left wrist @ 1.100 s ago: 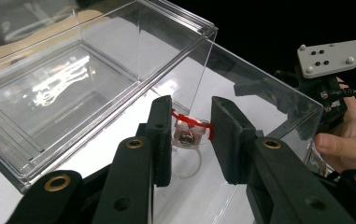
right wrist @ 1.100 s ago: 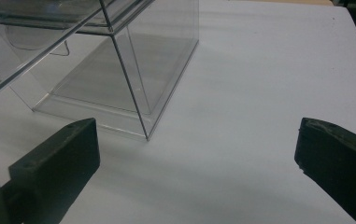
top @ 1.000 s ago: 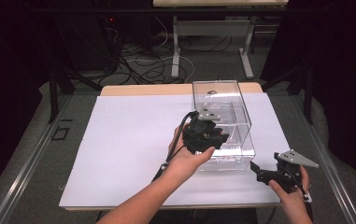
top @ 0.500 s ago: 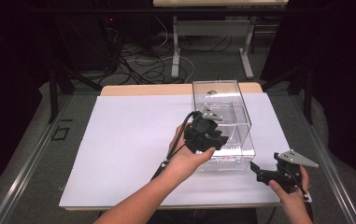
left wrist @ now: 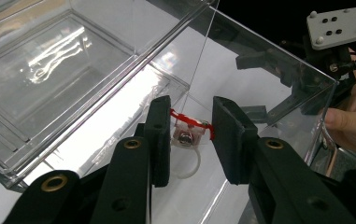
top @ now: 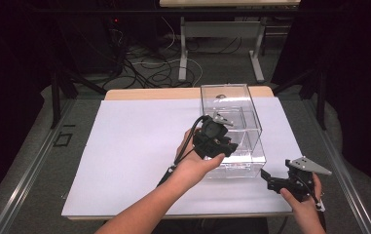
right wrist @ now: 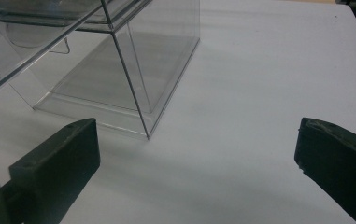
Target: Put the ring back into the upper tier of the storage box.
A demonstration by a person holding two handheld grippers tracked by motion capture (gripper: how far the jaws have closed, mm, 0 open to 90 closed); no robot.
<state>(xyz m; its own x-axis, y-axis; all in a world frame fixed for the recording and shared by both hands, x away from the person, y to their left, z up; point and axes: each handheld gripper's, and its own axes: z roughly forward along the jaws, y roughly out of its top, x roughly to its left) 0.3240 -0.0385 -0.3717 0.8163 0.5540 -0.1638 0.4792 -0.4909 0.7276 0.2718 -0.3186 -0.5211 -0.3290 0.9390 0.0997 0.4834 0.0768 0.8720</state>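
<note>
A clear plastic box [top: 231, 117] with an inner divider stands on the white sheet [top: 134, 146] at the right of the table. My left gripper [top: 227, 146] reaches over the box's near left rim. In the left gripper view its jaws [left wrist: 192, 135] hold a small item [left wrist: 185, 137] with a red strip, a metal bead and a clear ring, inside the box [left wrist: 73, 70]. My right gripper [top: 267, 178] rests open near the table's front right edge, apart from the box's corner [right wrist: 145, 133]. Nothing lies between its jaws [right wrist: 196, 140]. It appears through the wall as the right gripper [left wrist: 288, 88].
The white sheet covers most of the table, with a strip of wood [top: 149, 93] at the far edge. Cables [top: 144, 68] and a desk's legs stand on the floor beyond. Metal rails run along both sides of the table.
The left gripper has shifted only slightly at the box's rim. The right gripper has stayed where it was.
</note>
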